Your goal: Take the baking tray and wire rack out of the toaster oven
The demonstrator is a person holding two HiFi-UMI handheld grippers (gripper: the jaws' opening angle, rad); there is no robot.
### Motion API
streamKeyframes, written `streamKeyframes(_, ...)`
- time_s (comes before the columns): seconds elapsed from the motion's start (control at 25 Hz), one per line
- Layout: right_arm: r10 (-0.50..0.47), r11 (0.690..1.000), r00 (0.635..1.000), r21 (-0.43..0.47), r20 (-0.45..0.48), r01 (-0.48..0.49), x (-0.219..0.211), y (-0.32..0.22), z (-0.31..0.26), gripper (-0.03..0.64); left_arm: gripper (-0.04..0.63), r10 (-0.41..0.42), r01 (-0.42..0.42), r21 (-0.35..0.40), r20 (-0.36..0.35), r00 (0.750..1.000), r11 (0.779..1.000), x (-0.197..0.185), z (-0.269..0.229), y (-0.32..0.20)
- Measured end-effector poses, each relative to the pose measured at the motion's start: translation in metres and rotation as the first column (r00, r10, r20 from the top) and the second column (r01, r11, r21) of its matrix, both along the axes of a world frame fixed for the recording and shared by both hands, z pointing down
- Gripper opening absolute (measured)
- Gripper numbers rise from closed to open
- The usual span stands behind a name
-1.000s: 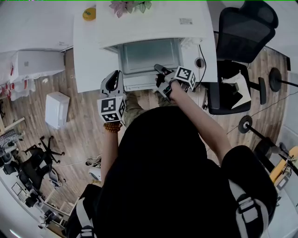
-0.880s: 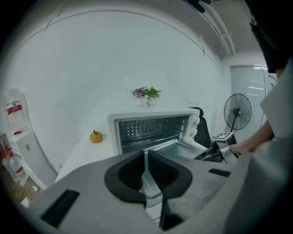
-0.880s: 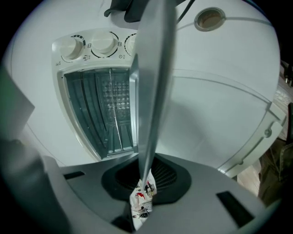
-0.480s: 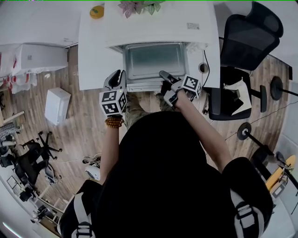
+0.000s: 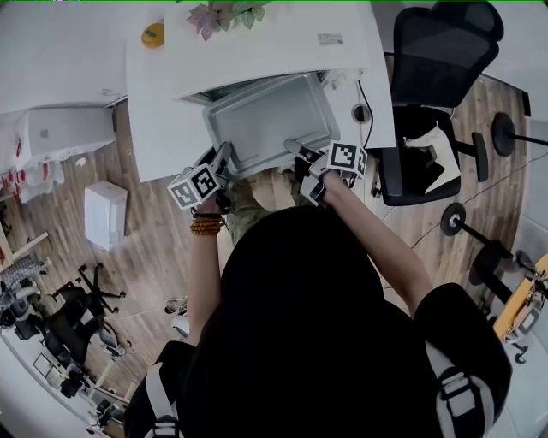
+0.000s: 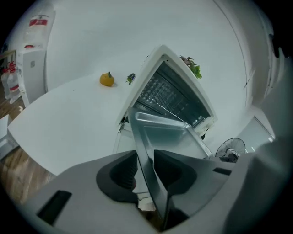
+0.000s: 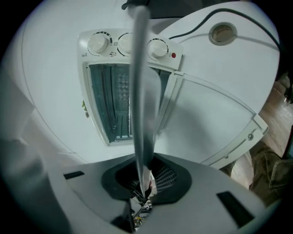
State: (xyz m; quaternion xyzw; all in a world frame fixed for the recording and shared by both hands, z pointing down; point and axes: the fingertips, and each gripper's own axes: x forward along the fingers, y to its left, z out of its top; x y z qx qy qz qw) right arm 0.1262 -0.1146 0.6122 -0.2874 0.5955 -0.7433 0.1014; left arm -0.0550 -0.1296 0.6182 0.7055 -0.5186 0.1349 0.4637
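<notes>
Baking tray [image 5: 270, 120] is drawn most of the way out of the toaster oven [image 5: 274, 47] and reaches over the lowered oven door [image 7: 215, 119]. All of this is at the near edge of the white table [image 5: 158, 120], and a black office chair [image 5: 437, 60] stands just to the right of it. We reach both forearms forward from the dark-clad body to the tray's near edge. Our left gripper [image 5: 221, 161] points downward at the near left corner, rolled so that its marker cube faces up and outward. Its jaws are opening and stand spread on either side of the tray's rim, with a gap at one pad. Our right gripper [image 5: 295, 150] lies closer to level at the right part of the near edge. Its jaws pinch the rim, which runs edge-on between the pads. Behind the tray, the thin wires of the wire rack [image 6: 167, 98] cross the oven cavity. A potted plant [image 5: 227, 13] shows at the oven's far side, and a black cable [image 5: 368, 90] runs along its right. A small orange fruit [image 5: 152, 34] lies well apart on the left of the table.
</notes>
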Motion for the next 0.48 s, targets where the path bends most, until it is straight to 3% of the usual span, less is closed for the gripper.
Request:
streamKeyframes(0.2,-0.014,1.000,1.000,0.000,-0.012,0.014,-0.009,0.018,-0.003,0.061,0.102,-0.039,0.038,-0.020,-0.038,0.999,0.999,-0.006,-0.006,0.015)
streamKeyframes(0.48,-0.018,1.000,0.999,0.009,-0.037,0.019,-0.039,0.047,-0.008,0.061,0.091,-0.018,0.017,-0.031,-0.044,0.999,0.999,-0.035,-0.015,0.038)
